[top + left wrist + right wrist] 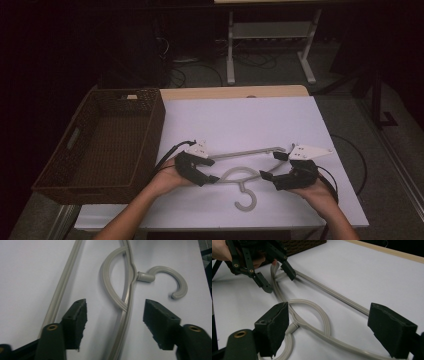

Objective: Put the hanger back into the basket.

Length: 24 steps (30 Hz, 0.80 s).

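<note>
On the white counter (240,120), near its front edge, a grey plastic hanger (245,159) lies flat, its hook (246,199) pointing toward the person and its long bar on the far side. A dark woven basket (107,140) stands at the left, well apart from it. The left gripper (204,172) sits at the hanger's left end and the right gripper (272,165) at its right end. In both gripper views the fingers stand wide, astride the hanger's sloped arms and gripping nothing; the left gripper view shows one arm running up between its fingers (77,320). The hanger looks light, stiff and smooth, so it may skid on the counter or slip in a loose grip. The best holds are probably the thin arms close to each end, or the neck beside the hook.
</note>
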### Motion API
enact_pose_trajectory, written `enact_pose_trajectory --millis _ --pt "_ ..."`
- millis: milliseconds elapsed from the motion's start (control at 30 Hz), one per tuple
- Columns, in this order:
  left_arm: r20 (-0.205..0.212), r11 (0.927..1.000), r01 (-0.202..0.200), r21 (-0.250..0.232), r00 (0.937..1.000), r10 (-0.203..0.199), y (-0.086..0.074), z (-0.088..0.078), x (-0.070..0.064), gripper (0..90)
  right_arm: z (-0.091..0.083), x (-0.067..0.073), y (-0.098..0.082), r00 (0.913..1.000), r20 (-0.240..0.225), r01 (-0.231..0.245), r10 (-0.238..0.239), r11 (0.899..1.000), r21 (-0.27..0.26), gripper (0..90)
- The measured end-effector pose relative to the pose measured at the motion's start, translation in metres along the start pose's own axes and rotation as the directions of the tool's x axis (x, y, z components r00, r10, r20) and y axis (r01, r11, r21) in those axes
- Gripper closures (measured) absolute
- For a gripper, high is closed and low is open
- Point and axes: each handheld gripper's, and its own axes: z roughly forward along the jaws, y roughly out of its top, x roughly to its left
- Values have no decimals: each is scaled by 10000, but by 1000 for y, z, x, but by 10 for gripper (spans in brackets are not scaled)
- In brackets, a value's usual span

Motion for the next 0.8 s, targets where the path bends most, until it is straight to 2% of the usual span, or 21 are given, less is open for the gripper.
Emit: enact_pose_trajectory --millis 67,267,333,533,600,800 --pt "-23 9997 -208 130 9998 208 0 2 -1 461 1 -1 -1 10000 -27 18 -18 10000 7 168" --pt "-15 9949 -650 776 9979 653 -1 10 -7 518 2 0 -1 10000 -33 80 -79 10000 59 188" --pt "2 9931 -823 841 9966 825 -1 12 -9 570 2 -1 -1 9999 -15 105 -105 9999 59 189" --pt "-34 9885 -1107 1032 9937 1116 0 18 -11 621 3 -1 -1 9999 -84 107 -106 9999 101 188" --pt "35 9845 -1303 1173 9914 1308 -1 21 -11 650 3 -1 -1 9999 -94 105 -104 9999 104 188" --pt "156 9839 -1398 1111 9902 1389 -1 23 -10 721 2 -1 -2 9999 -55 89 -88 9999 81 187"
